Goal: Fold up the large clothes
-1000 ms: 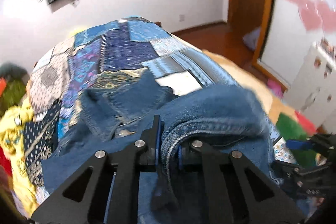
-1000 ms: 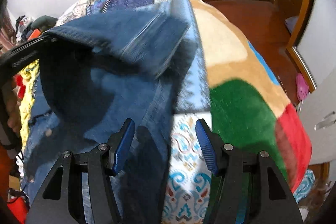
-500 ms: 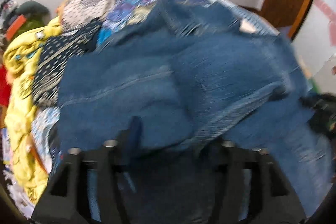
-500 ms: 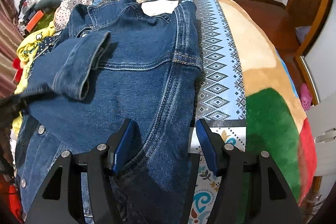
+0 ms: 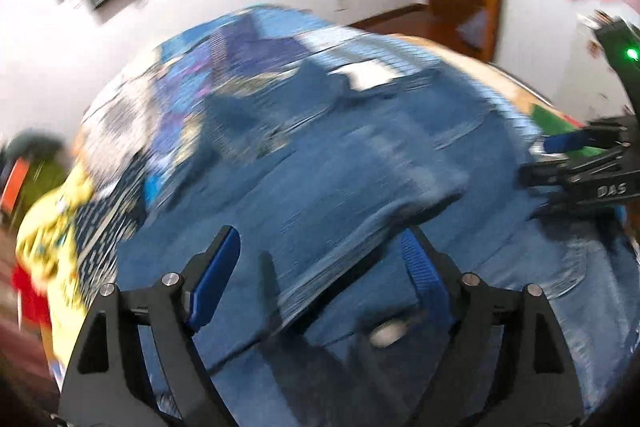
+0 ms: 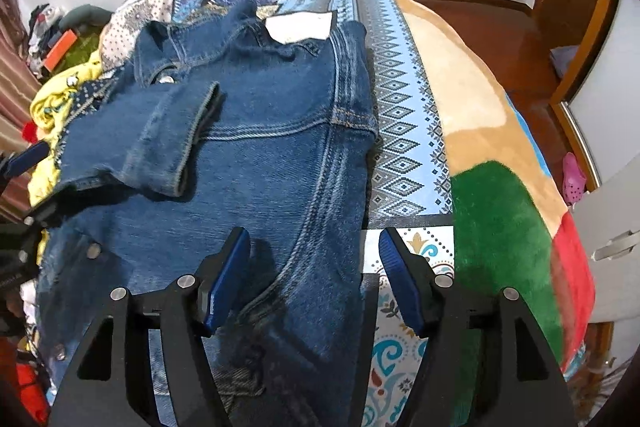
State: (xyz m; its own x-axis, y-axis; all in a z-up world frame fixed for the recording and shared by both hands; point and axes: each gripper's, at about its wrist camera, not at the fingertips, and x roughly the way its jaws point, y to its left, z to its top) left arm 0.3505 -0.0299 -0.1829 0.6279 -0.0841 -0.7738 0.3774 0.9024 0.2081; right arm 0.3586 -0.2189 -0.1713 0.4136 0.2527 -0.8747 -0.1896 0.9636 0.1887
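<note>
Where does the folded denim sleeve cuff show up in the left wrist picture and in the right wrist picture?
Left wrist: sleeve cuff, blurred, right of centre, above the left gripper.
Right wrist: sleeve cuff, left of centre, lying on the denim jacket.
Shared landmark: the jacket's white neck label.

The denim jacket (image 6: 256,155) is dark blue with lighter stitched seams and lies spread on the bed, back side up. Its collar (image 6: 200,31) points to the far end of the bed, and a white label (image 6: 300,27) shows inside the neck. One sleeve (image 6: 160,143) is folded across the back, with the cuff (image 6: 196,139) lying near the middle of the jacket. The right side of the jacket runs straight along the patterned blue strip of the bed cover, and the hem hangs toward the near edge of the bed. Metal buttons (image 6: 94,250) show on the left side. In the left wrist view the jacket (image 5: 340,187) is blurred, but the folded sleeve (image 5: 380,211) is seen on top.
</note>
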